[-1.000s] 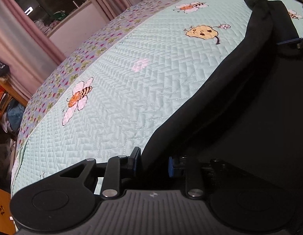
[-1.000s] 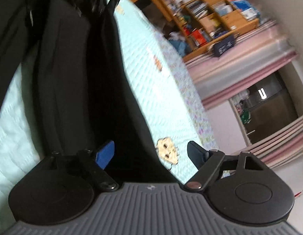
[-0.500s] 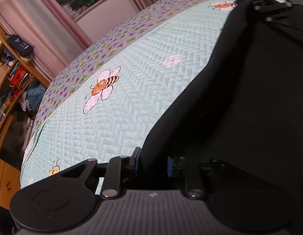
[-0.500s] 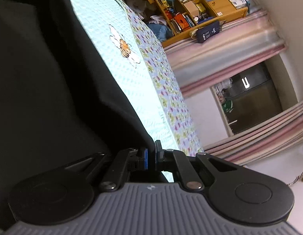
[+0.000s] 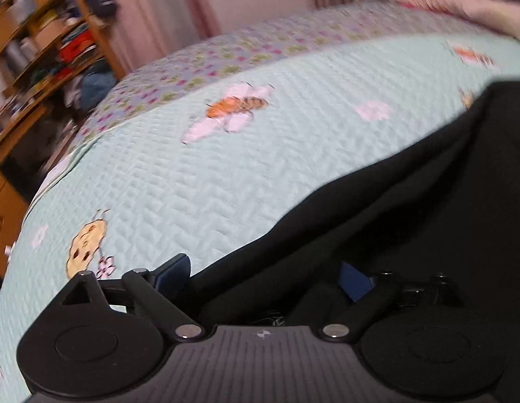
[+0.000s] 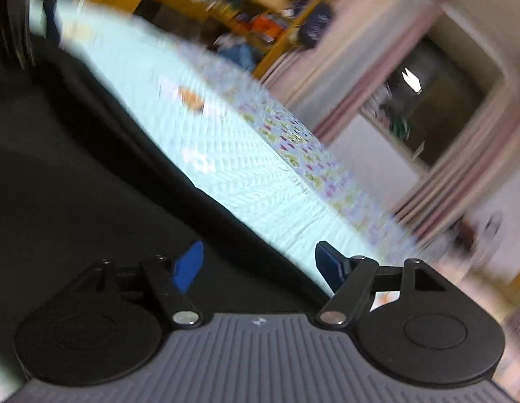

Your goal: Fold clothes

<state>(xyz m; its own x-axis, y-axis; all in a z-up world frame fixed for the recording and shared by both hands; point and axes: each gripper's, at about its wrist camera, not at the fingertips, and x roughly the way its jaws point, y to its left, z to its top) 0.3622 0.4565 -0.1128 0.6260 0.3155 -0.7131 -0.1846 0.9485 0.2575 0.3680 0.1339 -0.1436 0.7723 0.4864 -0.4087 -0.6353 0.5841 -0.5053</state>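
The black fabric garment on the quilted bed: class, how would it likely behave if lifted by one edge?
The black fabric garment would probably sag limply, since it lies in soft folds. It likely drags rather than slides on the textured pale-blue quilted bedspread.

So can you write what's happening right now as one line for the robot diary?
task: fold clothes | left gripper: opening, off black garment | right gripper: opening, garment edge between pads | surface: bee quilt
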